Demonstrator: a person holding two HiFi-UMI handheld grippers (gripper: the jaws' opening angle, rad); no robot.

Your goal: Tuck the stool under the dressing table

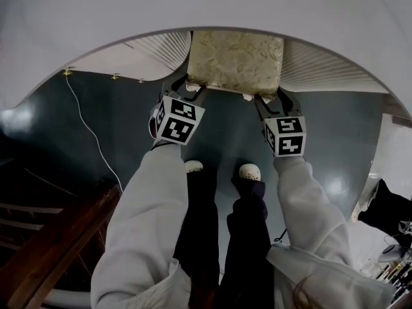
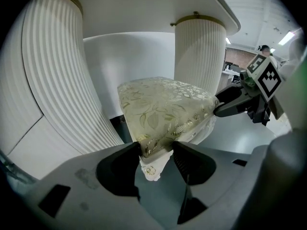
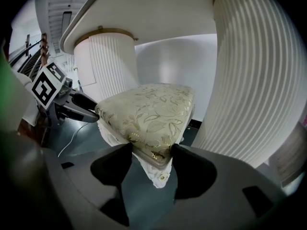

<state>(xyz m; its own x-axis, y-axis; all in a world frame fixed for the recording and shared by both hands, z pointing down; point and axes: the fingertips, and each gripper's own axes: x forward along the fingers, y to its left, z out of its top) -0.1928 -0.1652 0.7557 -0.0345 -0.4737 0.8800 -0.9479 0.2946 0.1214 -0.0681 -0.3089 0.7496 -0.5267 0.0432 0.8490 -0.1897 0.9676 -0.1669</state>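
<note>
The stool has a gold leaf-patterned cushion on a white carved frame and stands partly beneath the white dressing table top, between its fluted pedestals. My left gripper is shut on the stool's near left corner; in the left gripper view the jaws press both sides of the cushion corner. My right gripper is shut on the near right corner, where its jaws clamp the cushion edge. Each gripper shows in the other's view, the right one and the left one.
A white cable trails over the dark grey floor at the left. A wooden railing fills the lower left. The person's feet stand just behind the stool. Cluttered items sit at the lower right.
</note>
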